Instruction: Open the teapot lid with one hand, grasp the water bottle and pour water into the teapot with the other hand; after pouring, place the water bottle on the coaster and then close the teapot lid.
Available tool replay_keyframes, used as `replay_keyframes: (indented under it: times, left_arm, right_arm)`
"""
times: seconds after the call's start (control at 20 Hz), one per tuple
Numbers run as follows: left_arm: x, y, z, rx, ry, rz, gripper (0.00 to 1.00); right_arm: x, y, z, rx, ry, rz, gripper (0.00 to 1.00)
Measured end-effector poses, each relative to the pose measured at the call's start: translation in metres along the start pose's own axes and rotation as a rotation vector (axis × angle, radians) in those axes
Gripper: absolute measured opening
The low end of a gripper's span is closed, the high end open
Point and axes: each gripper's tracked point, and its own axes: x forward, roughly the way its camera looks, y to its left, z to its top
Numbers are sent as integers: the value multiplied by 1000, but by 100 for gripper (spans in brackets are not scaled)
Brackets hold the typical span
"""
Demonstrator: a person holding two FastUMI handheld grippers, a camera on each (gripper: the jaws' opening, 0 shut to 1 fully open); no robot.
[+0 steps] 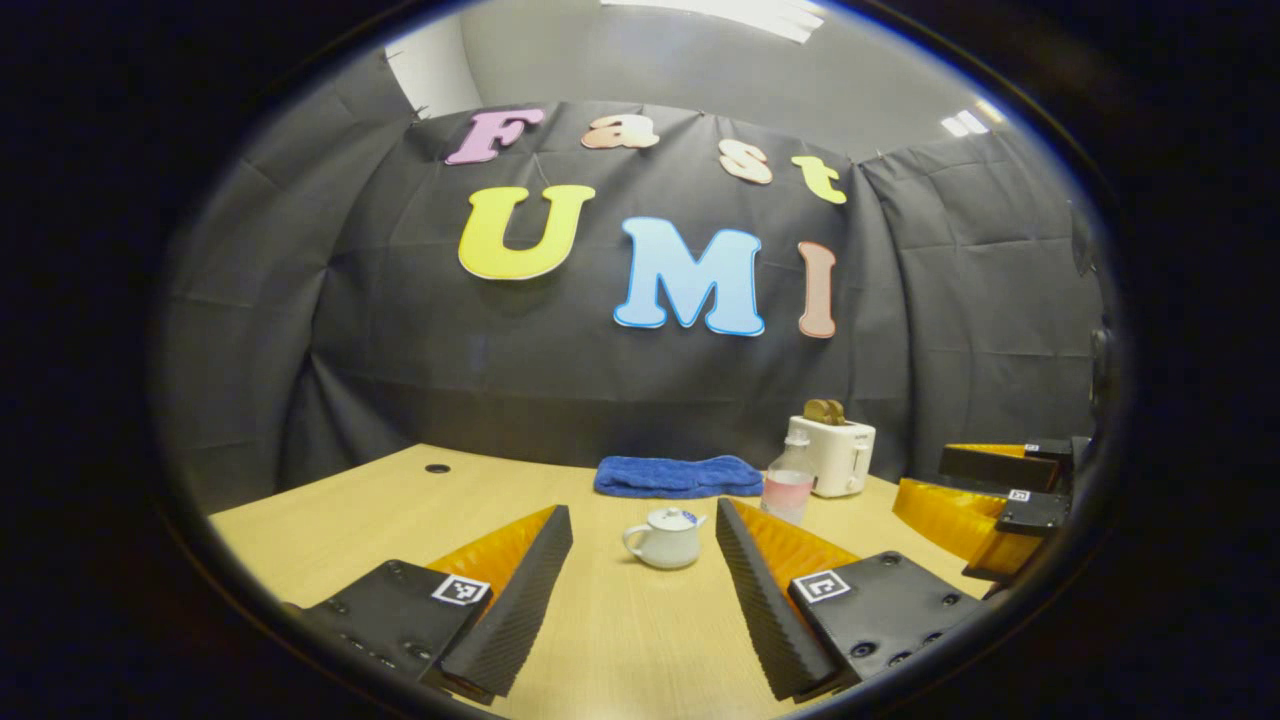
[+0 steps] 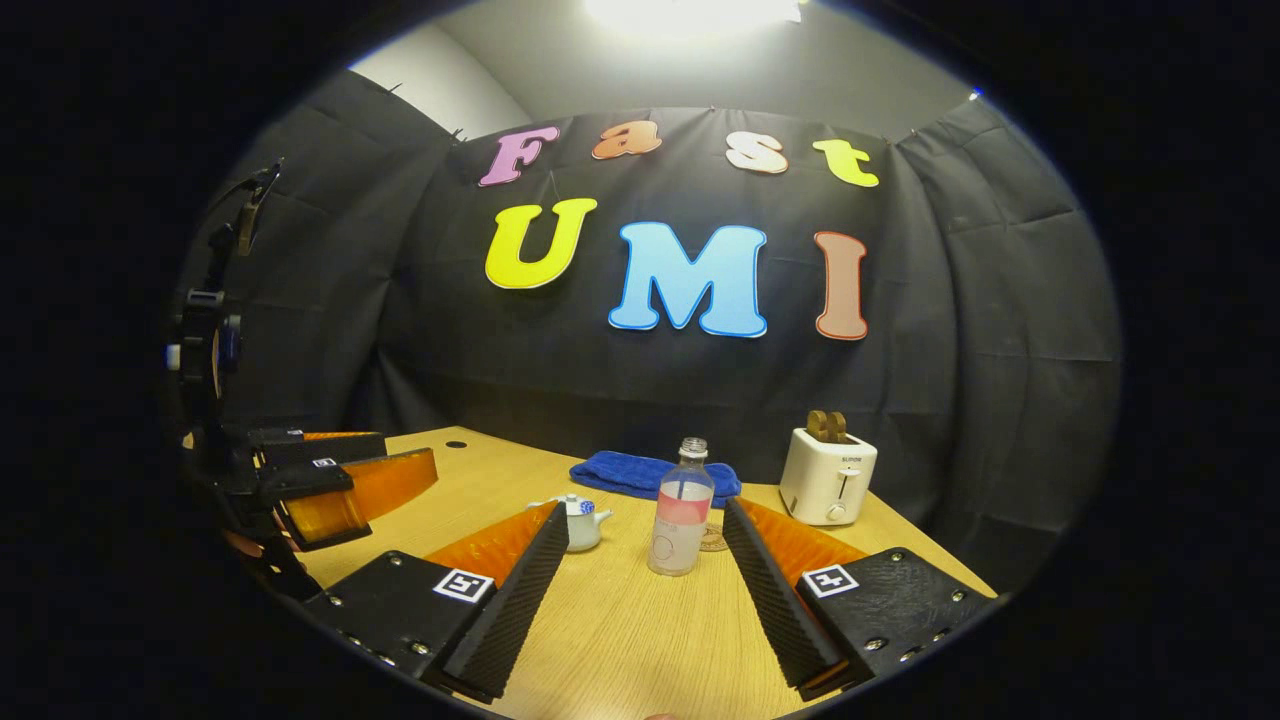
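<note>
Wooden coaster (image 2: 713,541) behind water bottle (image 2: 680,522).

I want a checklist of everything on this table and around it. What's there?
Surface: wooden table, with a small dark hole near its far left corner.
Job's things: teapot, lid on; water bottle upright, no cap, partly filled; coaster behind the bottle.
Clutter: blue towel folded at the back; white toaster with bread in its slots.
Grippers: left gripper open, aimed at the teapot; right gripper open, aimed at the bottle; both empty.
Cables: nothing seen.
Surroundings: black cloth wall, ceiling light.
</note>
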Motion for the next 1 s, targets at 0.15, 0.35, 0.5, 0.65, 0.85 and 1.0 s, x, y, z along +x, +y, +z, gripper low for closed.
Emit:
replay_keyframes:
  times: [0.15,0.35,0.5,0.65,0.85,1.0]
  left_arm:
    - [15,-2,-1,12,12,-1,94]
    - [41,-7,-6,23,19,-19,95]
    - [64,-17,-13,31,40,-61,95]
    - [89,-23,-20,50,54,-95,95]
    - [126,-28,-38,43,90,-141,95]
    - [149,-25,-53,54,121,-148,95]
  right_arm:
    - [21,-5,2,-8,0,-16,97]
    - [52,-14,-4,-20,19,-58,97]
    - [78,-23,-13,-7,39,-90,97]
    - [104,-31,-24,9,69,-107,96]
    - [133,-40,-37,-1,93,-128,97]
    - [152,-44,-48,15,119,-146,96]
